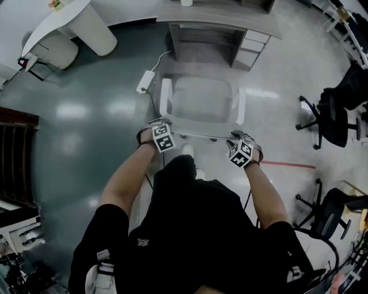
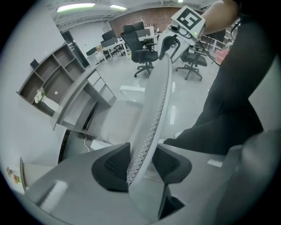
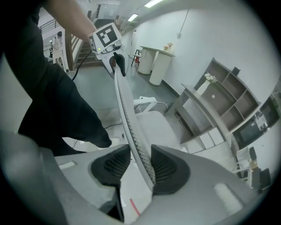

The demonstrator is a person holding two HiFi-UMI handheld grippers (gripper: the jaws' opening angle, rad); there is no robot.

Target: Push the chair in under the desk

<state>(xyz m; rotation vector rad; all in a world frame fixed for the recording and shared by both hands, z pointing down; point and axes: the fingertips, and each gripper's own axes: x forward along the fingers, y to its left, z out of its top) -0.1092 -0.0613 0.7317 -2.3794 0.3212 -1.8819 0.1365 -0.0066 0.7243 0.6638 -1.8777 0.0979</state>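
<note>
A white mesh-backed chair (image 1: pixel 201 99) stands facing the grey desk (image 1: pixel 218 14), its seat just short of the desk's opening. I hold the top edge of its backrest (image 2: pixel 156 101) from behind with both grippers. My left gripper (image 1: pixel 156 135) is at the left corner; in its own view the left gripper (image 2: pixel 141 151) has its dark pads (image 2: pixel 112 167) closed on the mesh edge. My right gripper (image 1: pixel 244 150) is at the right corner; the right gripper (image 3: pixel 140 151) pinches the backrest (image 3: pixel 125 105) between its pads (image 3: pixel 169 169). The desk (image 3: pixel 206 110) lies beyond the seat.
A white power strip (image 1: pixel 145 81) with a cable lies on the floor left of the chair. A drawer unit (image 1: pixel 253 49) fills the desk's right side. Black office chairs (image 1: pixel 339 109) stand at the right, a white rounded counter (image 1: pixel 75 23) at the top left.
</note>
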